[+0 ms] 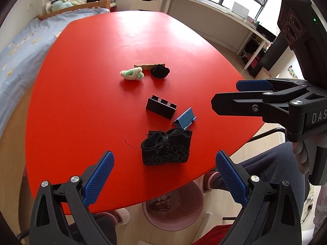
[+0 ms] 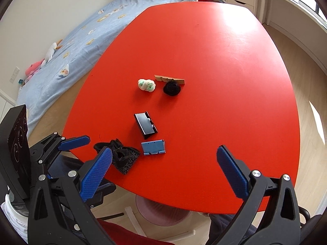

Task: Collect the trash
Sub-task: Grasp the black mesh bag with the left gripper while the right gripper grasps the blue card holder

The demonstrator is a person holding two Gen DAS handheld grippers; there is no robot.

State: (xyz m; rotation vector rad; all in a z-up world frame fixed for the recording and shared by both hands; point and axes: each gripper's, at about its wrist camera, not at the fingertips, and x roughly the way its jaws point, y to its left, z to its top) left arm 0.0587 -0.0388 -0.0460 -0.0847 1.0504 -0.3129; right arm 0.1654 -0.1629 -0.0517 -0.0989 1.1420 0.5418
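Bedroom light falls across a wide glossy red counter (image 1: 81,81), with a blue-sheeted bed (image 1: 18,47) to one side and a white desk under the windows. Seen from the left wrist, the left gripper (image 1: 164,175) hangs released over the near edge, nothing between its blue pads. Just ahead lies a frayed black fabric bundle with pale stitching (image 1: 166,148); beyond it sit a small blue folding plastic stand (image 1: 185,120) and a black ridged plastic bracket (image 1: 161,108). Farther off are a white-and-green fluffy yarn wad (image 1: 132,74), a black fuzzy ball (image 1: 160,71) and a strip of brown cardboard (image 1: 146,66) touching it. Below the edge stands a round pink plastic wastebasket (image 1: 173,210), holding some scraps I cannot identify. The right gripper (image 1: 229,98) enters side-on here, its opening hard to judge.

From the right wrist, the right gripper (image 2: 164,173) is spread wide and empty above bare counter near the blue stand. The fabric bundle sits at the very edge, so a clumsy pinch could push it off past the wastebasket, whose rim only peeks out below. Its loose threads may also snag a pad on release.
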